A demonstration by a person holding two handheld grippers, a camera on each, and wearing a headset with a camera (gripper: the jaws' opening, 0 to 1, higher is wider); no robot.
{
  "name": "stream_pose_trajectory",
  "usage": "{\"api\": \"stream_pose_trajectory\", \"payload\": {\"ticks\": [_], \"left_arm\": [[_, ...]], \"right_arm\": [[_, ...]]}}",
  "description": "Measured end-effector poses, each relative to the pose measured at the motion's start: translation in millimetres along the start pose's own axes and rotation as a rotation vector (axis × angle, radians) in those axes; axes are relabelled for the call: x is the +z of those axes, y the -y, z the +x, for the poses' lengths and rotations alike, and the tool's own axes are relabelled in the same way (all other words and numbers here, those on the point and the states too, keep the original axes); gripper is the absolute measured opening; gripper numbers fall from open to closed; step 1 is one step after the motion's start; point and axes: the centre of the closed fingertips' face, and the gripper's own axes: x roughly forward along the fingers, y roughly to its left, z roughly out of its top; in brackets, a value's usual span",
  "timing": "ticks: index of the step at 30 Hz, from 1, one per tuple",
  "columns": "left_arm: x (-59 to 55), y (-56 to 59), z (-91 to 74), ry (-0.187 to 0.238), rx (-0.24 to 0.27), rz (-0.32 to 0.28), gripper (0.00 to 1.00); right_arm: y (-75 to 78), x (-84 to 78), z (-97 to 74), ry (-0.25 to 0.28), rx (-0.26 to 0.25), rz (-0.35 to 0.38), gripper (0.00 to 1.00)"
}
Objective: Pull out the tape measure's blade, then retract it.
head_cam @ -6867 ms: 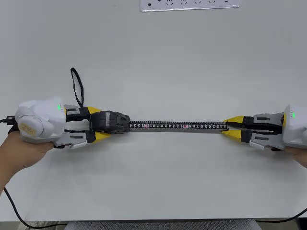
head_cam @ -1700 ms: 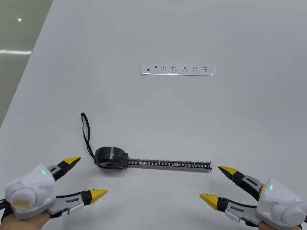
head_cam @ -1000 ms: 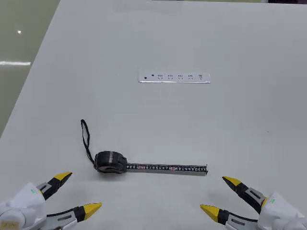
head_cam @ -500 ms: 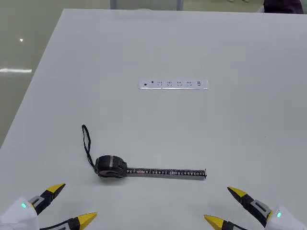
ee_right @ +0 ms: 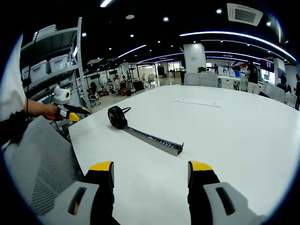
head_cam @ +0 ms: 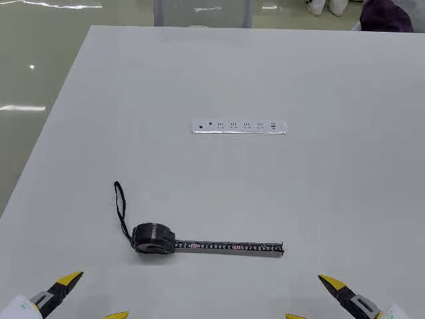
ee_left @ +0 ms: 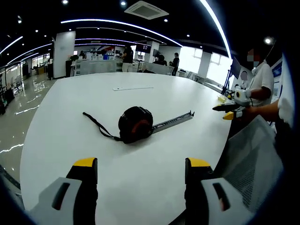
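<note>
The tape measure (head_cam: 153,238) lies on the white surface (head_cam: 319,186), near my edge and left of centre. Its black case rests on its side. The blade (head_cam: 229,247) is drawn out of the case and lies flat on the surface, running straight to my right, with its end hook at the far right. A black wrist strap (head_cam: 120,207) leaves the left side of the case and lies in a narrow loop pointing away from me.

My left hand-held gripper (head_cam: 93,298) sits at the near edge, short of the case and a little to its left. It is apart from the case and touches nothing. Its yellow-tipped jaws are spread wide and hold nothing. In the left gripper view the case lies ahead, between the two jaws.

My right hand-held gripper (head_cam: 312,299) sits at the near edge, near the hook end of the blade but clear of it. Its jaws are also spread wide and hold nothing. In the right gripper view the hook end points toward the gap between the jaws.

A white power strip (head_cam: 238,127) lies flat farther back on the surface, well apart from the tape measure.
</note>
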Motion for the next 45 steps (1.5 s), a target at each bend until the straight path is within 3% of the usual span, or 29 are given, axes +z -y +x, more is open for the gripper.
{"api": "stream_pose_trajectory", "payload": {"ticks": [15, 20, 27, 45], "left_arm": [[1.2, 4.4, 3.1, -0.002, -0.012, 0.002, 0.74], [0.9, 6.4, 4.4, -0.021, -0.011, 0.033, 0.74], [5.9, 3.9, 8.3, -0.012, -0.004, 0.015, 0.72], [20.0, 21.2, 34.7, -0.048, -0.01, 0.009, 0.71]], "right_arm": [[3.0, -2.3, -3.6, -0.003, -0.007, -0.002, 0.64], [1.6, 0.2, -2.6, -0.001, -0.006, -0.001, 0.64], [4.5, 0.9, -2.8, 0.002, -0.009, -0.006, 0.63], [0.8, 4.4, 7.4, -0.006, 0.017, -0.034, 0.63]]}}
